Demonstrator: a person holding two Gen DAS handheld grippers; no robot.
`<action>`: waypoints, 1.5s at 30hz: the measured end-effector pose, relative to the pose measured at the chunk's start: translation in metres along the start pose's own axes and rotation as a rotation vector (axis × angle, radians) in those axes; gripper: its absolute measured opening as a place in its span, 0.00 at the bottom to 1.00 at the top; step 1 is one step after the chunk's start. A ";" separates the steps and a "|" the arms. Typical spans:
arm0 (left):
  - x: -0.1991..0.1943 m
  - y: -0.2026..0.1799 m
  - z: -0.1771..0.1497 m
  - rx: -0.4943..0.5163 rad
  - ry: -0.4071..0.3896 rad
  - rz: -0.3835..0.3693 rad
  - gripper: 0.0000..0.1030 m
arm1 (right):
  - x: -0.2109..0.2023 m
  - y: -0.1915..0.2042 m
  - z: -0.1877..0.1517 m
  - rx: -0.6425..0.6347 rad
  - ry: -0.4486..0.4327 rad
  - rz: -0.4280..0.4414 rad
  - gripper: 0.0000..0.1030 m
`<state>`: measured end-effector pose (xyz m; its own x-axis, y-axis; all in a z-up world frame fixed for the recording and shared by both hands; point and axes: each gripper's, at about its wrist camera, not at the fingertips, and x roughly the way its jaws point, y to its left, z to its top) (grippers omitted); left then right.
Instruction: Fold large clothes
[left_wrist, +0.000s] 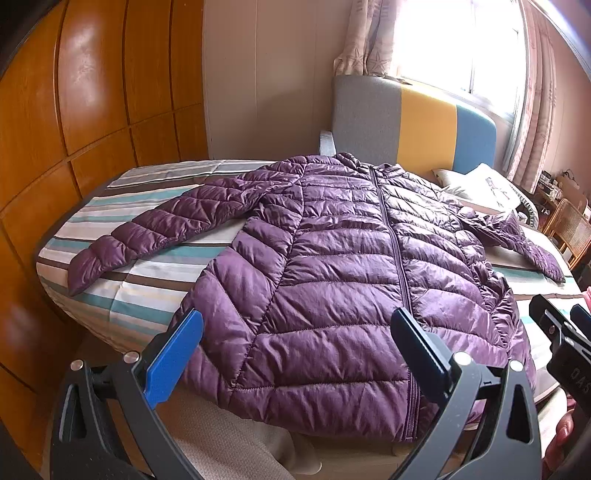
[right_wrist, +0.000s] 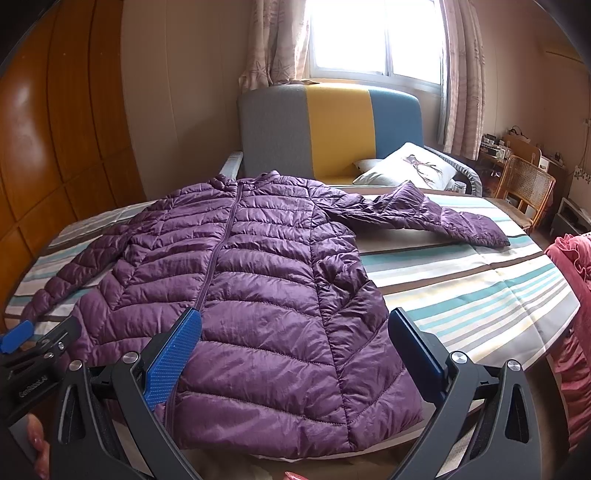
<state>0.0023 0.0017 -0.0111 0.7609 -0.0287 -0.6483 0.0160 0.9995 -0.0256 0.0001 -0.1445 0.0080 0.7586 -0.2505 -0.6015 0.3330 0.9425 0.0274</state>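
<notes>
A purple quilted puffer jacket (left_wrist: 332, 266) (right_wrist: 258, 288) lies flat and zipped on the striped bed (left_wrist: 140, 280) (right_wrist: 480, 295), collar toward the headboard, both sleeves spread out to the sides. My left gripper (left_wrist: 297, 332) hovers open above the jacket's lower hem, left of the zip, holding nothing. My right gripper (right_wrist: 295, 332) is open over the hem's right half, also holding nothing. Each gripper shows at the edge of the other's view: the right one (left_wrist: 565, 332) and the left one (right_wrist: 22, 339).
A grey, yellow and blue headboard (right_wrist: 332, 125) and a white pillow (right_wrist: 410, 166) stand at the far end of the bed. A wooden wardrobe (left_wrist: 74, 110) lines the left side. A wicker chair (right_wrist: 524, 188) and a red ruffled cloth (right_wrist: 572, 295) are on the right.
</notes>
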 end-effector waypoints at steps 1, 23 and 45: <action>0.000 0.000 -0.001 -0.001 0.000 0.000 0.98 | 0.000 0.000 0.000 -0.001 0.002 -0.001 0.97; 0.007 0.000 -0.005 0.008 0.018 0.004 0.98 | 0.003 -0.002 -0.001 0.010 0.005 0.009 0.97; 0.057 0.009 0.013 0.035 -0.003 -0.034 0.98 | 0.089 -0.089 0.023 0.178 0.100 0.112 0.97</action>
<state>0.0541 0.0087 -0.0380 0.7613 -0.0631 -0.6453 0.0647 0.9977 -0.0213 0.0508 -0.2556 -0.0301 0.7402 -0.1147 -0.6625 0.3500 0.9070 0.2340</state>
